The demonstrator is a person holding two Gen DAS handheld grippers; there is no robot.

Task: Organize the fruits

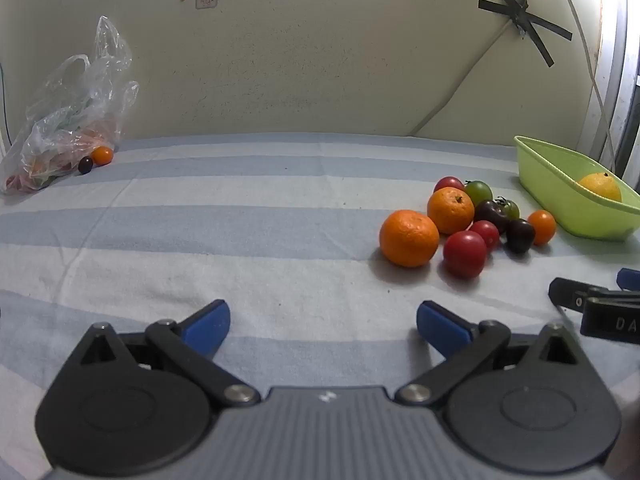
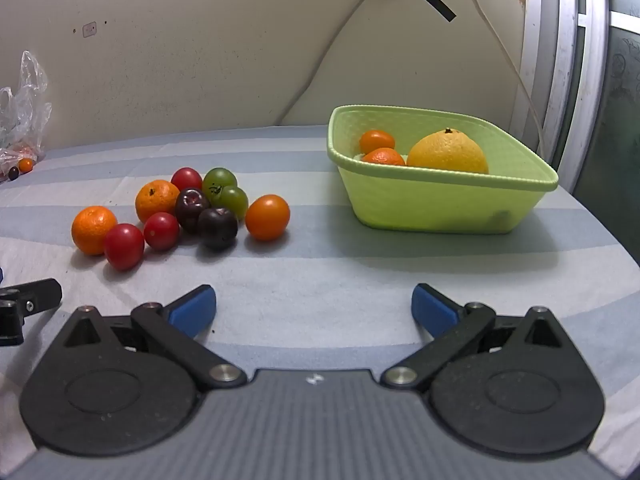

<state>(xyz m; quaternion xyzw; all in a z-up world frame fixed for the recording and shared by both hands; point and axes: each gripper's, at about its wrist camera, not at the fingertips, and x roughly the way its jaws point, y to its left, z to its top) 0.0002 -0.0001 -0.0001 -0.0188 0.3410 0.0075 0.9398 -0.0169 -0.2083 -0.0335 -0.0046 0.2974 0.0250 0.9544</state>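
A pile of fruit lies on the striped cloth: two mandarins [image 2: 94, 229] [image 2: 157, 200], red tomatoes [image 2: 124, 246], dark plums [image 2: 217, 227], green tomatoes [image 2: 219, 182] and an orange tomato [image 2: 267, 217]. The pile also shows in the left wrist view, with the nearest mandarin [image 1: 409, 237] in front. A green basket [image 2: 440, 204] at the right holds a big yellow orange [image 2: 450, 152] and two small mandarins [image 2: 383, 157]. My left gripper [image 1: 323, 320] is open and empty, left of the pile. My right gripper [image 2: 313, 307] is open and empty, in front of the pile and basket.
A clear plastic bag [image 1: 68, 120] with more fruit lies at the far left by the wall, with a small orange tomato [image 1: 101, 155] and a dark one [image 1: 85, 165] beside it. A cable [image 2: 496, 40] hangs on the wall behind the basket.
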